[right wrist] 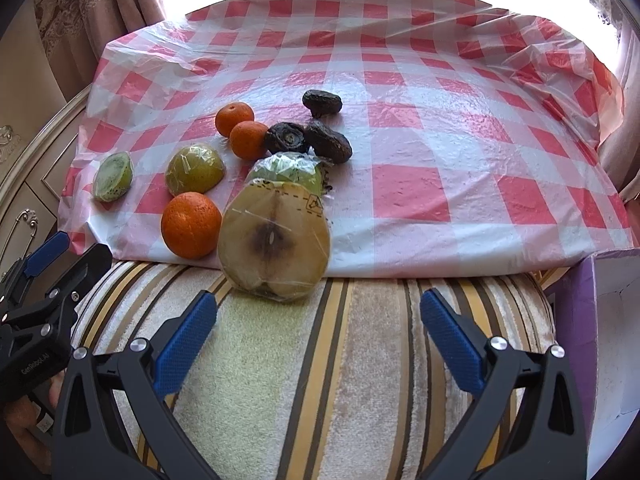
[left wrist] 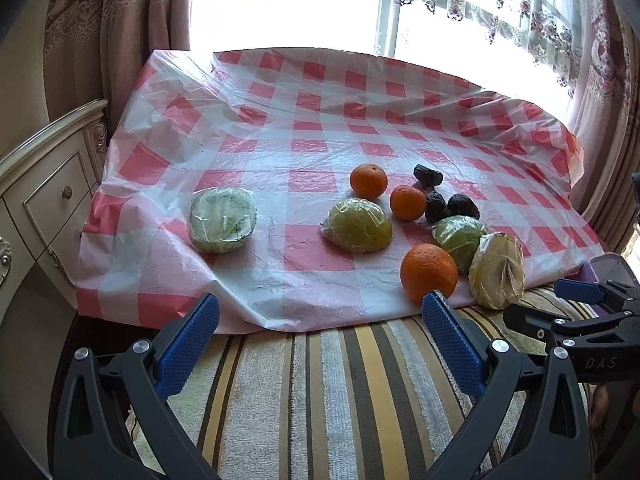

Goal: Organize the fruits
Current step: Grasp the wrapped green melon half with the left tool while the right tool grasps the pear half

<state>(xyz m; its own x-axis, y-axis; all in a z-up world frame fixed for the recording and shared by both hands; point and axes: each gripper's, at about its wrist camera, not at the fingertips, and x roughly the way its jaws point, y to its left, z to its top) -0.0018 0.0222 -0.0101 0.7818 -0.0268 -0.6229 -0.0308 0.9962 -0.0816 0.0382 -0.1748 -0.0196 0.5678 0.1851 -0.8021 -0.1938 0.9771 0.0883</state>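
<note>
Left gripper: fingers spread wide, holding nothing, hanging over the striped cushion just short of the checked cloth.
Right gripper: fingers likewise wide apart and empty, low over the same cushion, facing the nearest fruit.
Fruit pile: all of it lies loose on the cloth, bunched toward the near edge, so nothing looks sorted yet.
Oranges: a big orange at the cloth's edge; two small ones touching each other further back.
Wrapped halves: a cut pear half stands on edge, leaning against a wrapped green piece; the film probably keeps cut faces clean. Another green half and a kiwi half sit apart to the left.
Dark fruits: three, wrinkled, clustered behind.
Purple box: beside the cushion, perhaps a destination.
</note>
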